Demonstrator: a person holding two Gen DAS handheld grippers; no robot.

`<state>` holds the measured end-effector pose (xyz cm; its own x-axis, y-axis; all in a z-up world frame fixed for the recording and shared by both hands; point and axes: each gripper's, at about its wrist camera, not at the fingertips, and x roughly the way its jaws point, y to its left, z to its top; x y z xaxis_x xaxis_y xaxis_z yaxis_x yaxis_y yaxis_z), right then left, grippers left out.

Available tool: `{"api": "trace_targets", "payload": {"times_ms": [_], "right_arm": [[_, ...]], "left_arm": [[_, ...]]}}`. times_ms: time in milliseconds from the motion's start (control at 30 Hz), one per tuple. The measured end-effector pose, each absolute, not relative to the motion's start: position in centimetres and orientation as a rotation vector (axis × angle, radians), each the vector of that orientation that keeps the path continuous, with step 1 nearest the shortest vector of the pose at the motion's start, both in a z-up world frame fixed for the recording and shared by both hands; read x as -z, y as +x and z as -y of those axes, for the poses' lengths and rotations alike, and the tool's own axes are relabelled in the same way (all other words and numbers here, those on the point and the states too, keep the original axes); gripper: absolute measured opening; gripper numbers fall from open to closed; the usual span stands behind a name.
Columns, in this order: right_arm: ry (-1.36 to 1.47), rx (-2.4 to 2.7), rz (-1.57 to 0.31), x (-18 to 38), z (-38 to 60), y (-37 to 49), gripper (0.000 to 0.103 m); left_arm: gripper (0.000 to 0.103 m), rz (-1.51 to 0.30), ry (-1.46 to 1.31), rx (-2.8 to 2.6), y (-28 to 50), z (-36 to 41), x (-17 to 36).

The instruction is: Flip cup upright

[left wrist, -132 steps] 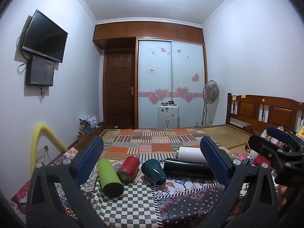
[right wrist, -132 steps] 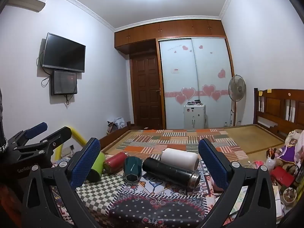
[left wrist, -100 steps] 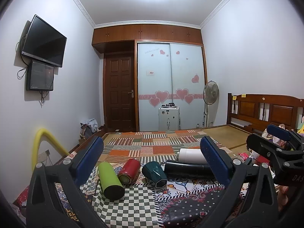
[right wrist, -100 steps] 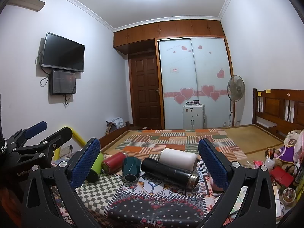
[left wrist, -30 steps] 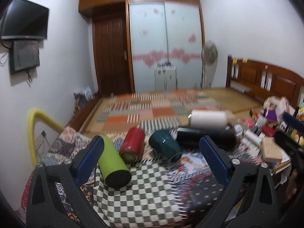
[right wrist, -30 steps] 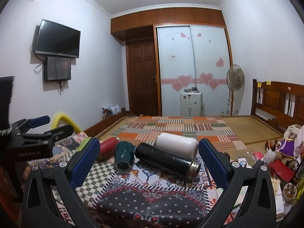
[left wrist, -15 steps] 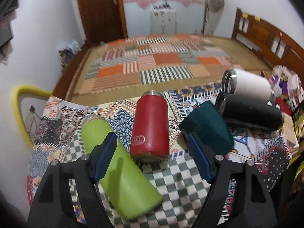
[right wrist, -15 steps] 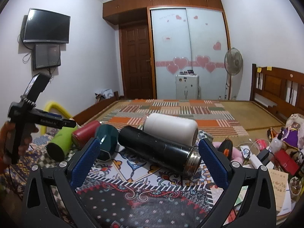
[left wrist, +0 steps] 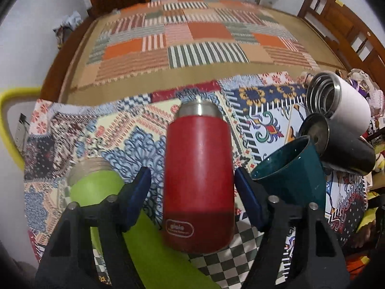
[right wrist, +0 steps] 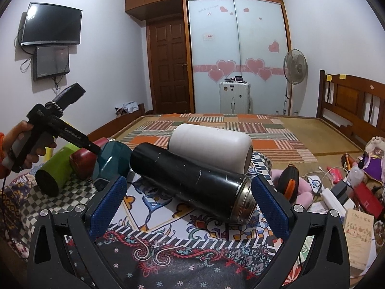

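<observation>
straddling the red cylindrical metal flask [left wrist: 198, 180] lying on its side, the left gripper [left wrist: 192, 192] gapes wide, blue pads clear; right gripper [right wrist: 186, 201] likewise spread, framing the black steel flask [right wrist: 190, 180].

setting: home bedroom | evidence: wooden headboard [right wrist: 353, 106], patchwork mat [left wrist: 192, 41] on the bed, heart-decorated sliding wardrobe [right wrist: 237, 55], wall-mounted tv [right wrist: 51, 24], standing fan [right wrist: 295, 68], panelled door [right wrist: 169, 69]

Only the left gripper [right wrist: 96, 149] body shows lettering (too blurred to read).
</observation>
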<state>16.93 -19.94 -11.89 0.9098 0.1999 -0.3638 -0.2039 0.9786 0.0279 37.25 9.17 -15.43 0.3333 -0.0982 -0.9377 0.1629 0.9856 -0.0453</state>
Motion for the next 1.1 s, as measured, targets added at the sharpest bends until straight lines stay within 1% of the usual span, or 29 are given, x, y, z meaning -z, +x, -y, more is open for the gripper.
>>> {"api": "trace_targets", "payload": {"times_ms": [100,167,200,533,800,967,1100], "right_arm": [[-0.004,-0.209,-0.373,12.0,20.0,17.0,0.103],[0.006,-0.211,-0.374,12.1,20.0,17.1,0.103],[0.010,-0.211,-0.375,12.2,20.1,17.1,0.103],[0.035,-0.200,-0.377,12.2,21.2,17.4,0.103],[0.045,-0.200,-0.353,11.1,21.5,16.1,0.103],[0.052,-0.203,-0.325,9.9,21.7,14.4,0.103],[0.050,-0.205,-0.303,8.9,21.8,12.8,0.103]], "left_arm": [[0.070,-1.236,0.072,0.167,37.3,-8.8,15.9],[0.063,-1.264,0.073,0.175,37.4,-8.6,16.5],[0.062,-1.272,0.078,0.176,37.5,-8.5,16.8],[0.061,-1.234,0.069,0.132,37.3,-8.6,15.5],[0.061,-1.164,0.069,0.116,34.6,-8.1,10.7],[0.061,-1.100,0.128,0.149,30.9,-5.6,7.4],[0.061,-1.073,0.144,0.198,27.9,-3.4,6.1]]}}
